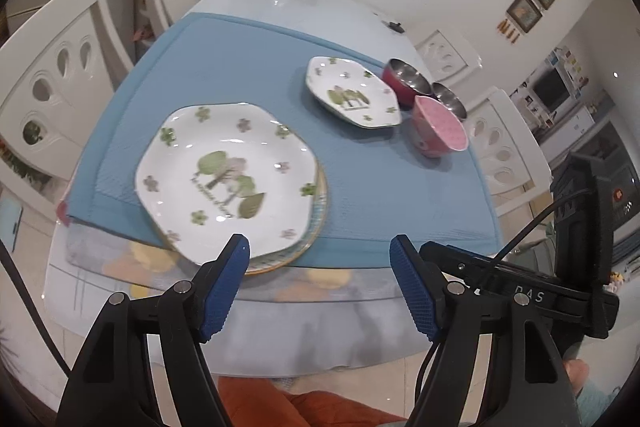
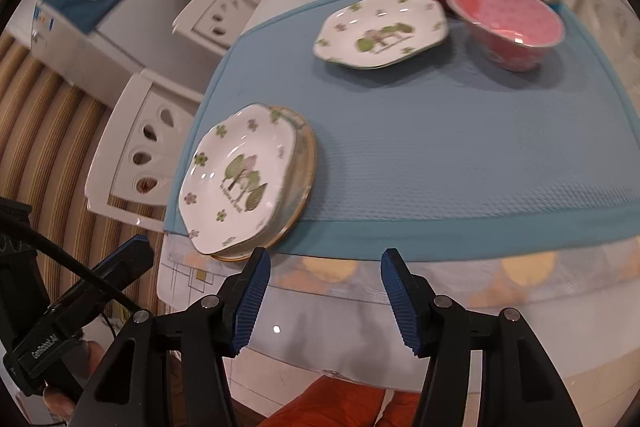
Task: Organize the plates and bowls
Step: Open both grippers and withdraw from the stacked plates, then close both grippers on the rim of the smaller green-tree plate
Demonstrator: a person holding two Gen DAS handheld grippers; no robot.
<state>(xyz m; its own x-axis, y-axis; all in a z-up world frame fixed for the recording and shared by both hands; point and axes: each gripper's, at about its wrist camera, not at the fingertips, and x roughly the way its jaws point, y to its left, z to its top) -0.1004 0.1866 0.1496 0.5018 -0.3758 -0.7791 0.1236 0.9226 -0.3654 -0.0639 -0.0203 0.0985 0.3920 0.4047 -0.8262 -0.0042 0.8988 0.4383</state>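
Item 1, plate stack [image 1: 228,179]: one white floral plate set on a gold-rimmed plate, at the near left corner of the blue mat [image 1: 380,187], its near edge overhanging the mat onto the worktop [image 1: 280,327].

Item 2, loose floral plate [image 1: 352,93]: far side of the mat, flat, well apart from the stack.

Item 3, bowls: pink bowl [image 1: 438,131] just right of the loose plate; red-sided steel bowl [image 1: 406,79] and a second steel bowl [image 1: 450,97] behind it, clustered close together.

Item 4, left tool [image 1: 320,291]: released, jaws wide, nothing between the pads; the stack lies just ahead and slightly left, near its left pad.

Item 5, right tool [image 2: 324,301]: released, jaws parted less widely, empty; the stack sits ahead to its left, the loose plate and bowls farther ahead.

Judgement: the loose plate probably joins the stack next. It lies ahead of both tools; neither is clearly nearer.
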